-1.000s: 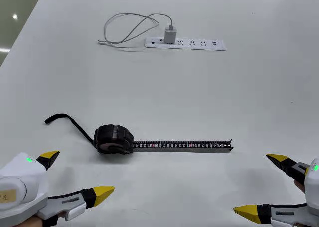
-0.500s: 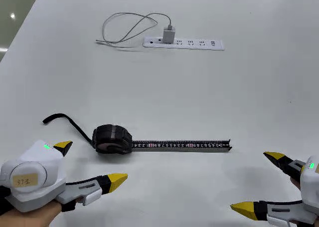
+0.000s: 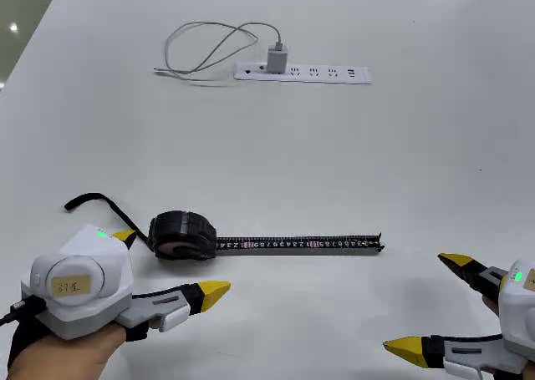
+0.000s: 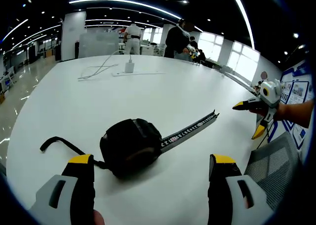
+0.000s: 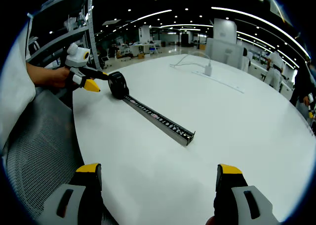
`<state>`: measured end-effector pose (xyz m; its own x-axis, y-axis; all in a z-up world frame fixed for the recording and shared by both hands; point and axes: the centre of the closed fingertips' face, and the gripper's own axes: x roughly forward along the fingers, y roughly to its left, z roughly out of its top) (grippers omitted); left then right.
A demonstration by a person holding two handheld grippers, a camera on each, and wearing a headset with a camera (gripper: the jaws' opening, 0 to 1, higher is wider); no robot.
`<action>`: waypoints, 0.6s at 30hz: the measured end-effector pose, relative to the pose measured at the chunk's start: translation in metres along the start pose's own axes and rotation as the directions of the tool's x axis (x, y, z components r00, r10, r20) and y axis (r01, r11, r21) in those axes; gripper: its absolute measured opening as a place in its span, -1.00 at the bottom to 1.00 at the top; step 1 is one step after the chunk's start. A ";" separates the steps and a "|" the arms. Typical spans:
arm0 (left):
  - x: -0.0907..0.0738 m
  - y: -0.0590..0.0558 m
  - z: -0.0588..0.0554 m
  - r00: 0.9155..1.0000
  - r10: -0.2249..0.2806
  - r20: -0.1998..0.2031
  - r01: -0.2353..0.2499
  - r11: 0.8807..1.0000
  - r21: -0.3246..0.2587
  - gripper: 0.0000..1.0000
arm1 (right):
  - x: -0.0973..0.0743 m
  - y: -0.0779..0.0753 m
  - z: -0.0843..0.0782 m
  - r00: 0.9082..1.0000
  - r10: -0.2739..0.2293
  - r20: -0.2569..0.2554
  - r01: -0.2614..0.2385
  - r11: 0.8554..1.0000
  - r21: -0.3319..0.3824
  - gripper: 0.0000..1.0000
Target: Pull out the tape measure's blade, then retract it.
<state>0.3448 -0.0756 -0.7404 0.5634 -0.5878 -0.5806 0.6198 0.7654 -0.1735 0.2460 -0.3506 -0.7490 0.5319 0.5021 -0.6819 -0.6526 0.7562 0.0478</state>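
Note:
A black tape measure lies on the white table, its blade pulled out to the right and flat on the surface. A black wrist strap trails off to its left. My left gripper stands open just left of and below the case, its yellow tips on either side of it without touching; its own view has the case between the two fingers. My right gripper is open at the lower right, a short way beyond the blade's hooked end.
A white power strip with a plugged-in charger and a looped white cable lies at the far side of the table. People stand beyond the table. A mesh chair seat is beside the table edge.
My left gripper has moved up and to the right, closing in on the tape measure's case. The right gripper has stayed nearly still. The tape measure has not moved.

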 end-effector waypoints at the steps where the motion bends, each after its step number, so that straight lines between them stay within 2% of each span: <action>1: 0.001 -0.002 0.000 1.000 -0.006 -0.001 0.006 1.000 0.001 0.88 | 0.000 0.000 -0.001 1.000 0.001 -0.001 -0.001 1.000 0.000 0.90; 5: 0.006 -0.010 -0.002 1.000 -0.026 -0.016 0.026 0.999 0.022 0.87 | 0.001 0.000 -0.003 1.000 0.000 -0.003 0.000 1.000 0.002 0.89; 14: 0.008 -0.010 -0.002 1.000 0.000 -0.006 0.000 1.000 0.014 0.90 | 0.001 -0.001 -0.005 1.000 -0.001 -0.007 0.001 1.000 0.007 0.88; 18: 0.010 -0.011 0.001 1.000 0.017 0.015 -0.017 1.000 -0.015 0.92 | 0.001 0.000 -0.002 1.000 0.010 -0.005 -0.010 1.000 -0.002 0.84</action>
<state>0.3443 -0.0896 -0.7434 0.5820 -0.5782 -0.5718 0.6016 0.7792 -0.1757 0.2457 -0.3511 -0.7518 0.5228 0.5074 -0.6850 -0.6587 0.7506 0.0532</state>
